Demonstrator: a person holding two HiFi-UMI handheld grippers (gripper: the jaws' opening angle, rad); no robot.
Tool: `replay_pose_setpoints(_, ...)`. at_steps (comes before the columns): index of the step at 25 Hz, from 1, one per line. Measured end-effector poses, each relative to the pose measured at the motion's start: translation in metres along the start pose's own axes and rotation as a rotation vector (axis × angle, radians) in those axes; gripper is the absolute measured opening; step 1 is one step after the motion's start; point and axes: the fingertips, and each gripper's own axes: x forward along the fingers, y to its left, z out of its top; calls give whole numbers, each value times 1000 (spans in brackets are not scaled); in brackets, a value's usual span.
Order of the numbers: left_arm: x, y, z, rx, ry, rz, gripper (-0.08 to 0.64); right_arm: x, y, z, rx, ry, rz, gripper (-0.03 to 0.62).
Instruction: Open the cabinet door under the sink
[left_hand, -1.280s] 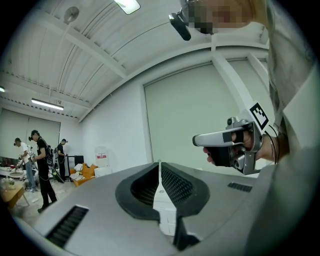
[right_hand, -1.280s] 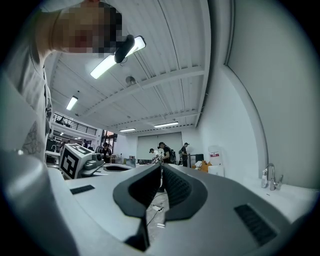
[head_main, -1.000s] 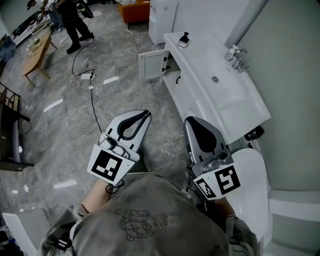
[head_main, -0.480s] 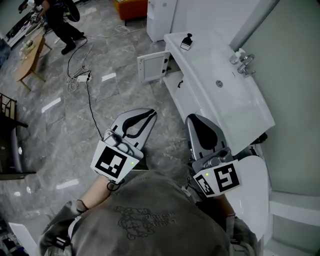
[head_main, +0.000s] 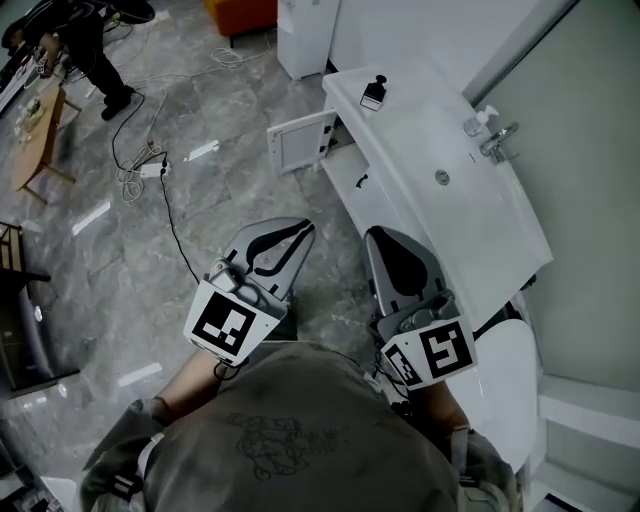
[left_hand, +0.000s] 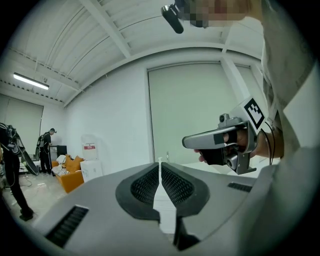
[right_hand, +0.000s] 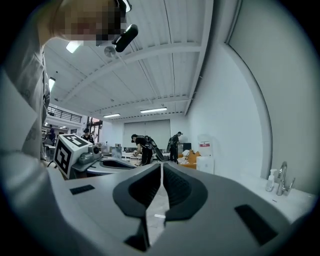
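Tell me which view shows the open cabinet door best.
The head view: the cabinet door stands swung open at the vanity's far end, whole panel visible. Both gripper views look out over shut jaws and show no door.

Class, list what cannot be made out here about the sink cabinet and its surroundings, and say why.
- Cabinet interior behind the open door: head view, hidden by the countertop.
- Dark-topped item on the countertop: head view, too small to identify.
- Person: head view, cut off by the top-left edge.
- Cabinet front: right gripper view, hidden behind the right gripper.
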Motion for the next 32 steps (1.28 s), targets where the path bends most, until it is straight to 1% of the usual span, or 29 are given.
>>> replay_pose_setpoints(3,12,34,-3,-9,3,-19,28,34,-8,0,8,14,-22,34)
replay_pose_setpoints(5,20,52,-6,1,13,-41,28,56,-12,-1,11,28,-28,34)
replay_pose_setpoints(9,40,81,-10,4,12,-71,28,89,-21,-1,1,39,-42,34)
replay_pose_setpoints(14,60,110,-18,-17,13,-90,28,116,-43,-7,14,49,-92,34)
replay_pose_setpoints(16,69,117,-21,-18,16,-100,28,123,-49,-10,26,55,-106,34)
replay_pose_setpoints(19,82,124,-24,-30,19,-109,29,130,-59,-12,14,60,-126,34)
replay_pose_setpoints(22,96,129,-28,-44,17,-119,28,132,-73,-17,22,68,-147,34)
replay_pose_setpoints(25,107,130,-29,-50,17,-123,28,130,-84,-25,31,85,-151,34)
replay_pose_setpoints(29,118,130,-38,-42,53,-119,28,129,-100,-37,52,92,-163,34)
replay_pose_setpoints(32,132,129,-42,-82,54,-114,29,128,-120,-45,56,108,-196,34)
